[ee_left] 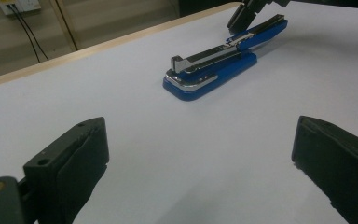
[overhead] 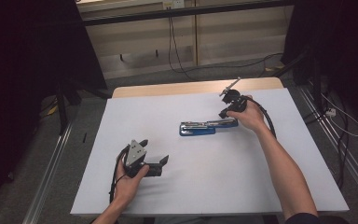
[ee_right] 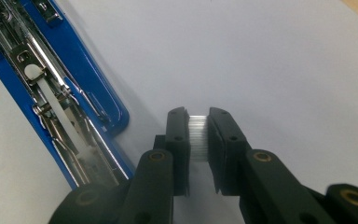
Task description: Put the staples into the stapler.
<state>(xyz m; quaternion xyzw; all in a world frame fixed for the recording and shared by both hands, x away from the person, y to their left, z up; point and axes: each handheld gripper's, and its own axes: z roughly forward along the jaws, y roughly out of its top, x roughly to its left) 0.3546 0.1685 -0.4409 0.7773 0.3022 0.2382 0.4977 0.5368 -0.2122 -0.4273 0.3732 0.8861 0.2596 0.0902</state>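
A blue stapler (overhead: pixel 208 127) lies swung open flat in the middle of the white table top (overhead: pixel 191 186); its metal staple channel (ee_right: pixel 58 100) faces up. My right gripper (overhead: pixel 226 113) hovers at the stapler's right end, shut on a short silvery strip of staples (ee_right: pixel 198 135) held between the pads. In the right gripper view that gripper (ee_right: pixel 198 123) is just right of the blue top arm (ee_right: pixel 91 88). My left gripper (overhead: pixel 154 150) rests at the front left, open with nothing in it. From the left gripper view (ee_left: pixel 200 154) the stapler (ee_left: pixel 214 65) lies ahead, with the right gripper (ee_left: pixel 242 16) at its far end.
The table's wooden far edge (overhead: pixel 191 87) shows beyond the white sheet. Cables (overhead: pixel 175 42) run over the floor and wall behind. Black stands and curtains (overhead: pixel 37 56) flank the table on both sides.
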